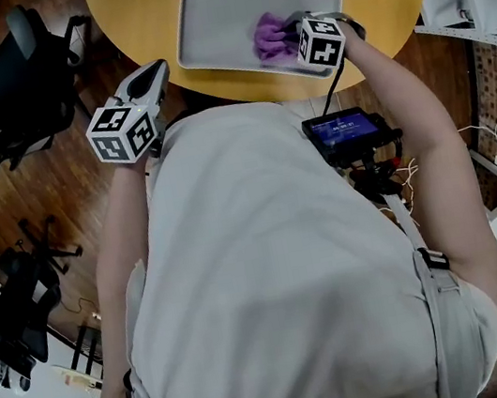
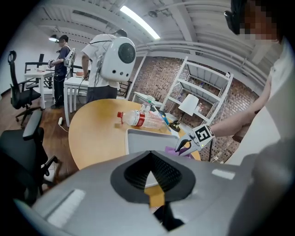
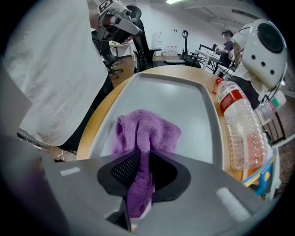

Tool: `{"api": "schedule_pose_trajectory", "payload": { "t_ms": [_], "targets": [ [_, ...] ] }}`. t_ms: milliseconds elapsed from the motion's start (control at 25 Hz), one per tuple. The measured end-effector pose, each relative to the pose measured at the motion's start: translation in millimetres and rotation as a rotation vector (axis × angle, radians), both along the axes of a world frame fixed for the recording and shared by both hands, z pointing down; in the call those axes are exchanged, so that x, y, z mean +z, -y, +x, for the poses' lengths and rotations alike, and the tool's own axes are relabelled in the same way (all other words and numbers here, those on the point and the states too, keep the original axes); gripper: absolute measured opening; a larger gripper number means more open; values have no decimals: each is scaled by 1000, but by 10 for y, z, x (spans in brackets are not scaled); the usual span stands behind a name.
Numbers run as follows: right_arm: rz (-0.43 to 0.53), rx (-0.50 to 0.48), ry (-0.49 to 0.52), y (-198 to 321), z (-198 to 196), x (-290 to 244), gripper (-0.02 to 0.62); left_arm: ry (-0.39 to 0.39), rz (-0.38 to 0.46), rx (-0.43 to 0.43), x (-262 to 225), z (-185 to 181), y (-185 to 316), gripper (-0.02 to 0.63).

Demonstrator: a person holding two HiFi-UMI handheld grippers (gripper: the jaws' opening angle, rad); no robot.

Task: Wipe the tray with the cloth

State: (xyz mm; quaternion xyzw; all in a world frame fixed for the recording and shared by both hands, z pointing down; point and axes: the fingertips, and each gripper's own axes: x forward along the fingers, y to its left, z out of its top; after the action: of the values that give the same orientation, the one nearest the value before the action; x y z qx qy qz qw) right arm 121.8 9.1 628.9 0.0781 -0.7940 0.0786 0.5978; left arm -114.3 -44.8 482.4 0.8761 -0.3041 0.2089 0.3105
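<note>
The right hand-held gripper [image 3: 144, 159] is clenched on the purple cloth [image 3: 147, 131]. 1 fold is pinched between its 2 jaws, and the loose bulk spreads ahead onto the floor of the grey tray [image 3: 189, 101]. In the head view the cloth sits in the tray's near right part, close to the rim nearest the person.

The left hand-held gripper [image 2: 150, 154] has its jaws together on nothing. It hangs by the edge of the bench [image 1: 137, 22], near the tray's near left corner, and does not touch the tray.

The wiping looks under way rather than finished. The cloth covers only 1 small patch, and most of the tray floor lies bare to the far and left sides. That floor is an even grey with no stain or wet streak to be seen, so how much has been wiped cannot be told.

What seems left is to carry the cloth over the bare part. Nothing steadies the tray, so it may slide. A plastic bottle [image 3: 237, 124] lies on the bench just beside the tray's far rim.
</note>
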Motion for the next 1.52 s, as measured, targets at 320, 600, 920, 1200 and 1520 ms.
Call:
{"api": "schedule_pose_trajectory", "payload": {
  "t_ms": [320, 600, 920, 1200, 1520],
  "targets": [
    [136, 88, -69, 844, 194, -3, 61, 6, -16, -46, 62, -256, 68, 0],
    [191, 114, -90, 1149, 211, -58, 61, 3, -19, -60, 51, -363, 44, 0],
    [256, 88, -127, 1198, 72, -50, 52, -5, -13, -71, 21, -339, 19, 0],
    [240, 126, -156, 1382, -116, -81, 52, -4, -5, -111, -22, -418, -63, 0],
    [154, 162, -105, 969, -294, 48, 49, -28, -19, -105, 116, -391, -74, 0]
  ]
}}
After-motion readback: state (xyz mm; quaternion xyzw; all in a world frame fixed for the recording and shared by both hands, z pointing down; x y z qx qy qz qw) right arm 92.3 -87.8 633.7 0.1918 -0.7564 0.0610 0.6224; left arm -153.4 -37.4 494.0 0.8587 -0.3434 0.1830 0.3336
